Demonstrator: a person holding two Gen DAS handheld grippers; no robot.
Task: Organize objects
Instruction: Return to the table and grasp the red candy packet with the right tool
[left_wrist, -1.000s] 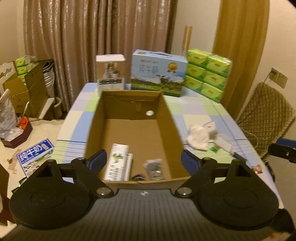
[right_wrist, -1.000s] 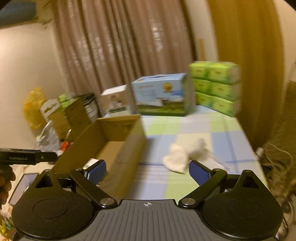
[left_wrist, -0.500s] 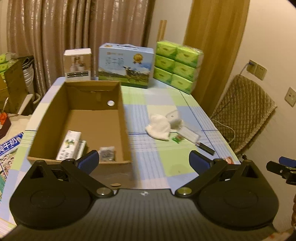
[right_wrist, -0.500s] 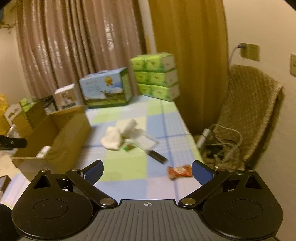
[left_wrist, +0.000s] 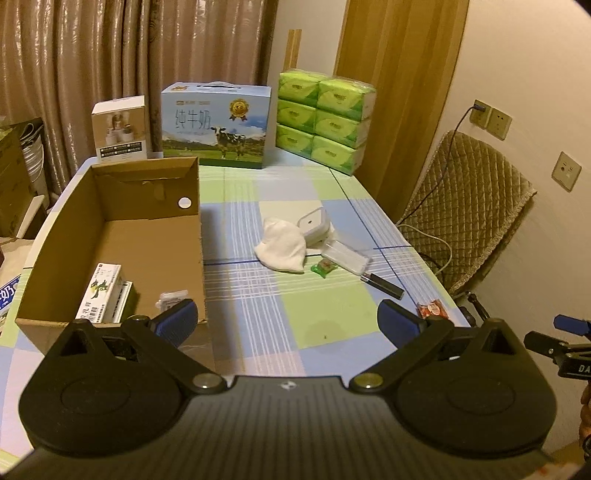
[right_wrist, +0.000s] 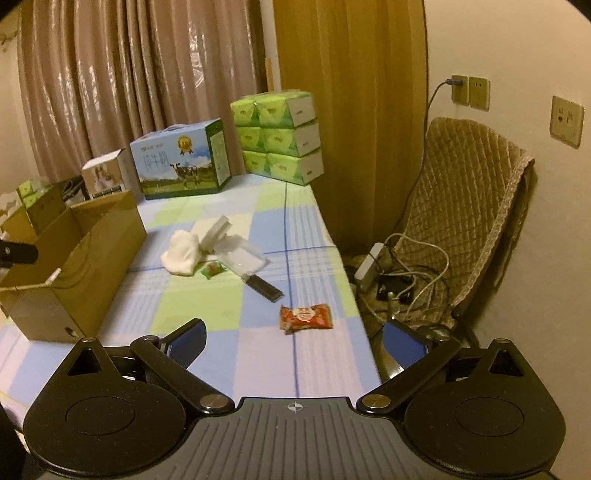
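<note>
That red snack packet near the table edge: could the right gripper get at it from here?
Probably yes. The red snack packet lies alone on the tablecloth just ahead of the open right gripper, with nothing between them.

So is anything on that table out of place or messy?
Yes. Small items lie loose beside the cardboard box: a crumpled white cloth, a green candy, a clear plastic case, a black stick and a red snack packet close to the table edge.
</note>
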